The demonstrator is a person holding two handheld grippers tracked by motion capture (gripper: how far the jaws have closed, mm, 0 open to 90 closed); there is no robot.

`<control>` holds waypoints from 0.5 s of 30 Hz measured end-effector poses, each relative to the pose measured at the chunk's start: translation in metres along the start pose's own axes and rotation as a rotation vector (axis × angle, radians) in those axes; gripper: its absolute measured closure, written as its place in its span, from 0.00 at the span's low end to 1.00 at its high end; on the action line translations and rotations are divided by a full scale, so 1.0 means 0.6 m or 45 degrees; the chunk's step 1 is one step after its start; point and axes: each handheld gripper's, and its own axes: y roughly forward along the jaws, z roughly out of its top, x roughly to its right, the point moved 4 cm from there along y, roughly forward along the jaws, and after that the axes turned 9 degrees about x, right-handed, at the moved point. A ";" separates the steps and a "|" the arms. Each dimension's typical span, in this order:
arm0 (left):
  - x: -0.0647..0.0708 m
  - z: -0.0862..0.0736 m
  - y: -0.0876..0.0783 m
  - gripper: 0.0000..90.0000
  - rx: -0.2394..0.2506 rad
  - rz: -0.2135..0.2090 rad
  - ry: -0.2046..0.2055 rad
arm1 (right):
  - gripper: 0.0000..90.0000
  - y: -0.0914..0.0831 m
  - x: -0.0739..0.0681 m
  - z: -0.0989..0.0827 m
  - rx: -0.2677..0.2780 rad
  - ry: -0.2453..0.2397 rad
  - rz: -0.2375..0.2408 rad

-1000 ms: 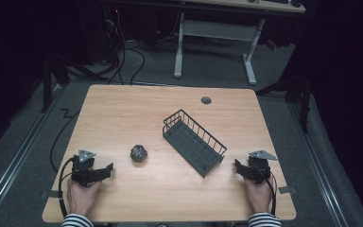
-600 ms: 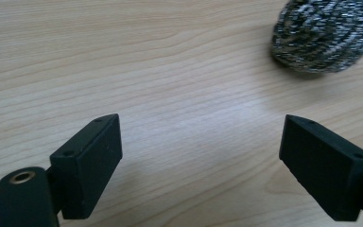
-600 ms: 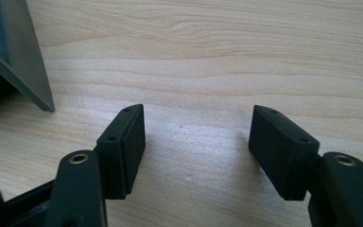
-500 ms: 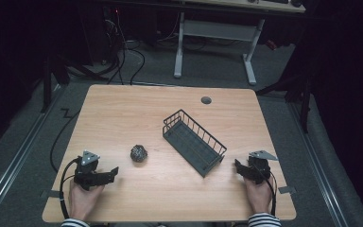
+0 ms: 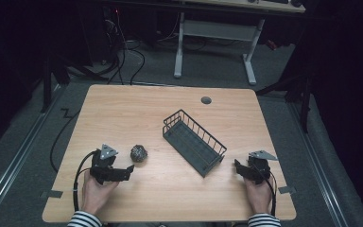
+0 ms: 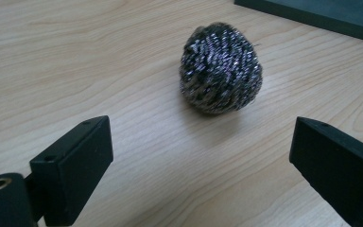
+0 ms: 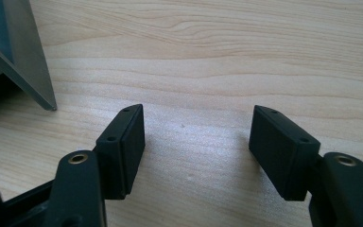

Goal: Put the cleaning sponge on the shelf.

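While its jaws have just been opening, the left tool (image 5: 126, 170) points at the steel-wool ball (image 5: 139, 153), nothing between them.
Jaws wide, it sits near-left on the surface (image 5: 137, 109), the ball just beyond its tips, untouched. The wire basket (image 5: 194, 142) lies right of the ball. Near-right, the right tool (image 5: 237, 166) rests with jaws apart, empty.

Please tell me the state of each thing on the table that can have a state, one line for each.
Round steel-wool scouring ball: lying free on the wood, not held.
Dark wire basket: upright, nothing in it.
Left gripper: jaws wide, having just been opening, with the ball ahead of them, untouched.
Right gripper: jaws open, nothing between them.
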 end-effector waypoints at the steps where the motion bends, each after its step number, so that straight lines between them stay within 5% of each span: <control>1: 0.003 0.004 0.004 0.08 -0.001 -0.004 0.006 | 0.41 0.000 0.000 0.000 0.000 0.000 0.000; 15: 0.029 0.031 0.074 0.08 -0.084 -0.022 0.052 | 0.41 0.000 -0.001 0.000 0.000 -0.002 0.001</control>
